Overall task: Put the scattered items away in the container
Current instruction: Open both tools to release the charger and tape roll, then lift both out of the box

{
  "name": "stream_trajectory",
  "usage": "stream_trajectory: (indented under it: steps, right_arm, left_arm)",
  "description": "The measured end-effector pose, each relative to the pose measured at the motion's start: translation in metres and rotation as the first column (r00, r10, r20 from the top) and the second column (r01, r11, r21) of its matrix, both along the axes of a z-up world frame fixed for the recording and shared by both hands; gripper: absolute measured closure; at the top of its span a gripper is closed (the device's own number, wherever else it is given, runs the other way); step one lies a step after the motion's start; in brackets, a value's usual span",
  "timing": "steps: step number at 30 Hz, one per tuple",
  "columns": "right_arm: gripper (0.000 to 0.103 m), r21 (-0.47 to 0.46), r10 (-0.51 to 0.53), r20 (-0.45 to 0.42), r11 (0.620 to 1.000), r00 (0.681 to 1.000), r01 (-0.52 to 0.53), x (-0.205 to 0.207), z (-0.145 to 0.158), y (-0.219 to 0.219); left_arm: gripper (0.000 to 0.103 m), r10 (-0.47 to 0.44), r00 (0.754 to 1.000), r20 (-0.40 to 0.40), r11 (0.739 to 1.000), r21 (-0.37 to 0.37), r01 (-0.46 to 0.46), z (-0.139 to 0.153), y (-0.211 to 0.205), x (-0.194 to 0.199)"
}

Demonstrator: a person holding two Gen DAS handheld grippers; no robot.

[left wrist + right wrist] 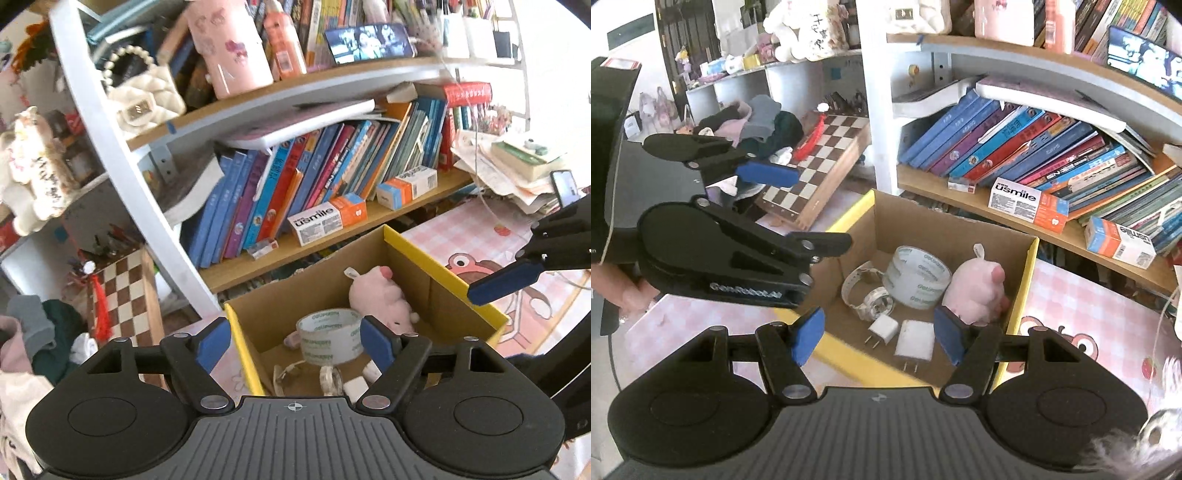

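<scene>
The cardboard box (960, 236) with its yellow rim stood on the pink checked bench (1089, 306), just in front of the lower bookshelf (1015, 218). Inside it lay a roll of clear tape (918, 277), a pink plush toy (975, 291) against the right wall, a white watch (866, 291), and two white chargers (903, 334) nearest the right wrist camera. So the small things already lay in the container, as the task wants.

The left gripper (295, 341) hung over the box's near edge, its blue fingers (376, 343) spread wide with nothing between them; the tape showed through the gap. The right gripper (879, 336) hovered over the opposite side, fingers equally wide apart and empty, framing the chargers. Each gripper also showed in the other's view, above the box and clear of its walls.

Judging by this, the gathering looked far along, perhaps complete. The visible bench around the box carried no loose item that I could make out, though much of it was hidden behind the grippers, and a fuzzy thing at the lower right edge of the right view was too blurred to name. If something lay out of sight, the next move would call for lifting an empty gripper clear of the box and turning to look; otherwise, only withdrawing both.
</scene>
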State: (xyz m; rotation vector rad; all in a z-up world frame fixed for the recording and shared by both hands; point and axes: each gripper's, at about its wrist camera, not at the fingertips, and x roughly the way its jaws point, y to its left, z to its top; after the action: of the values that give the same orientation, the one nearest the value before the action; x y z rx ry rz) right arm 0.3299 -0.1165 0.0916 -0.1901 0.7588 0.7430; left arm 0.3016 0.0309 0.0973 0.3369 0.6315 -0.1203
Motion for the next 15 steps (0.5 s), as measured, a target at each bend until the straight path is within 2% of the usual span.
stream_trajectory:
  steps: [9, 15]
  right_arm:
    - [0.039, 0.013, -0.056, 0.027, 0.998, 0.998, 0.055, -0.049, 0.008, -0.015]
    - [0.038, 0.020, -0.096, 0.046, 0.995, 0.994, 0.095, -0.080, 0.011, -0.026]
  left_arm:
    - [0.022, -0.021, 0.998, 0.064, 0.999, -0.044, 0.023, 0.016, 0.008, -0.057]
    - [0.019, 0.001, 0.997, 0.076, 0.998, -0.068, 0.005, 0.010, 0.018, -0.090]
